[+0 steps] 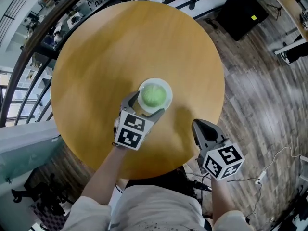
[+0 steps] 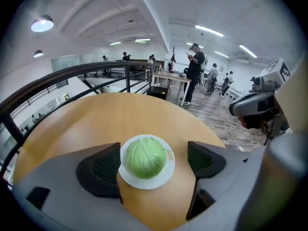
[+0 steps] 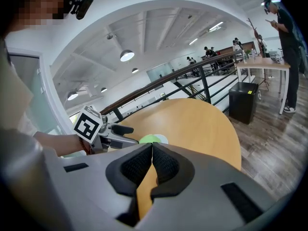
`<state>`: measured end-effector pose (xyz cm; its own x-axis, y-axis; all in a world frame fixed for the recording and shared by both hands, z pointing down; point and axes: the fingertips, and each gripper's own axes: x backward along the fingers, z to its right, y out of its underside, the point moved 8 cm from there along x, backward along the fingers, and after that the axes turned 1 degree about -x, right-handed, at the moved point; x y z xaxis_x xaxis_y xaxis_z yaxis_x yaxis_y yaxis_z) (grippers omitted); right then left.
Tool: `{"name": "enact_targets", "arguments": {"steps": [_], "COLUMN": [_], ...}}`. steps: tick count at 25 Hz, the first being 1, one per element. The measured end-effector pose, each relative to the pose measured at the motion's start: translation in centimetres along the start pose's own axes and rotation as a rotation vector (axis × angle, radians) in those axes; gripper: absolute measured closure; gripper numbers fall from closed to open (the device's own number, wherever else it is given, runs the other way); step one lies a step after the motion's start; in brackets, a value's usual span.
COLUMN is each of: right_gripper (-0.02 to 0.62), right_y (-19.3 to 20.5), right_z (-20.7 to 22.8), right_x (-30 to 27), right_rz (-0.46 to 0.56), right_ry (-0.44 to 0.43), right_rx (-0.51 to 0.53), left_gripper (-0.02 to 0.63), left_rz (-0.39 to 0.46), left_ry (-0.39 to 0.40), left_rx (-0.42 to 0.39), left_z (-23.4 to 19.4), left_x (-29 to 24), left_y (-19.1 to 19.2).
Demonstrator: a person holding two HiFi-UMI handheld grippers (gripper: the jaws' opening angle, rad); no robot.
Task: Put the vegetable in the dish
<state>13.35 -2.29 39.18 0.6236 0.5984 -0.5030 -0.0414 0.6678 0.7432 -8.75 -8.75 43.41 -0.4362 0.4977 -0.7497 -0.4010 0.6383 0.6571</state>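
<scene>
- A pale green, round, leafy-veined cabbage [image 1: 154, 96] sits in the middle of the dish [image 1: 168, 87], a small, smooth white plate.
- The dish rests near the centre of a round table [image 1: 106, 52] with a smooth, light wooden top.
- The left gripper [image 1: 144, 107] has its jaws wide apart, one ribbed black pad on each side of the dish, and grips nothing.
- The right gripper [image 1: 199, 126] is well apart from the dish, near the table's edge, its ribbed pads pressed together and empty.
</scene>
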Motion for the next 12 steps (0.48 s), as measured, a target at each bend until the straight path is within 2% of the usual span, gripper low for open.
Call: {"name": "enact_targets", "arguments": {"steps": [1, 2, 3, 6, 12], "right_gripper": [0.57, 0.569, 0.57, 0.57, 0.57], "right_y": [-0.4, -0.7, -0.9, -1.2, -2.1], "right_z": [-0.5, -1.2, -1.9, -3.7, -7.3], "right_x": [0.6, 1.3, 2.0, 4.1, 7.9], "right_rz": [0.005, 0.009, 0.012, 0.024, 0.07], "right_ry": [0.001, 0.003, 0.007, 0.017, 0.023], "right_rx": [0.013, 0.026, 0.04, 0.074, 0.133], "left_gripper": [0.176, 0.277, 0.349, 0.528, 0.581], "left_rz": [0.021, 0.051, 0.086, 0.179, 0.243], "left_ry": [-0.013, -0.034, -0.06, -0.125, -0.118], "left_rx": [0.006, 0.012, 0.018, 0.03, 0.069], "left_z": [0.2, 0.5, 0.8, 1.7, 4.9], "left_x": [1.4, 3.2, 5.0, 10.1, 17.3], "left_y": [-0.2, -0.3, -0.3, -0.2, 0.8]}}
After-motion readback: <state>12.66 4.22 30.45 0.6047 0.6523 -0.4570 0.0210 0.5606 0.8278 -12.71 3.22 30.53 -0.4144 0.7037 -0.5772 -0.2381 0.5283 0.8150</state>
